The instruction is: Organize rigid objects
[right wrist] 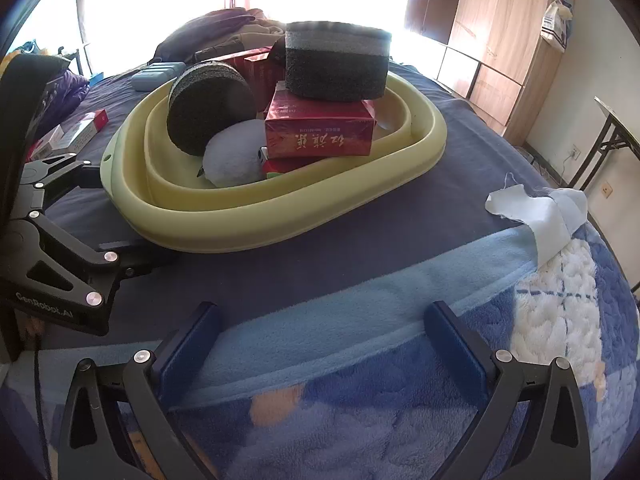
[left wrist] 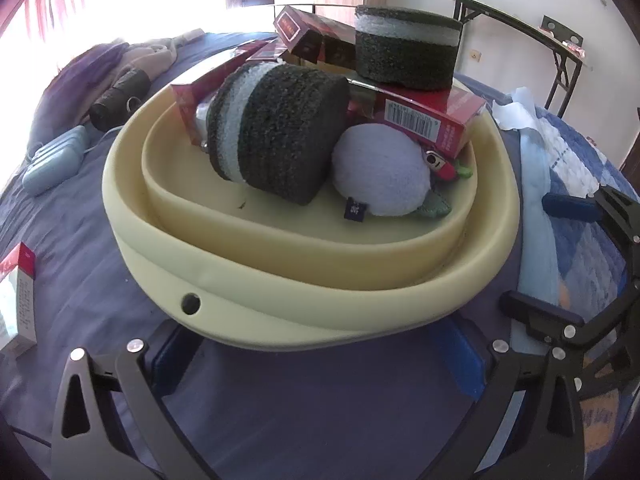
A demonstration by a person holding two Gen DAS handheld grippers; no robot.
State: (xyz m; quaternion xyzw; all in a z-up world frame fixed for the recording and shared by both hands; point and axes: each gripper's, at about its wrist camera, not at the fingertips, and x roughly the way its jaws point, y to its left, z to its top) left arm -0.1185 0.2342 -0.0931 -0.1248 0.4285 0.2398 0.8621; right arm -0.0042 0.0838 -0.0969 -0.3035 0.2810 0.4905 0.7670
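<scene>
A pale yellow basin rests on the bed. Inside it, one dark foam cylinder lies on its side. A second foam cylinder stands on stacked red boxes. A white plush ball leans against them. My left gripper is open, its blue pads straddling the basin's near rim; whether they touch it I cannot tell. My right gripper is open and holds nothing, over the blue fleece blanket short of the basin.
A red-and-white box lies left of the basin. Beyond it are a pale blue case and a clothes pile. White cloth lies near the bed's right edge. A folding table and a wardrobe stand off the bed.
</scene>
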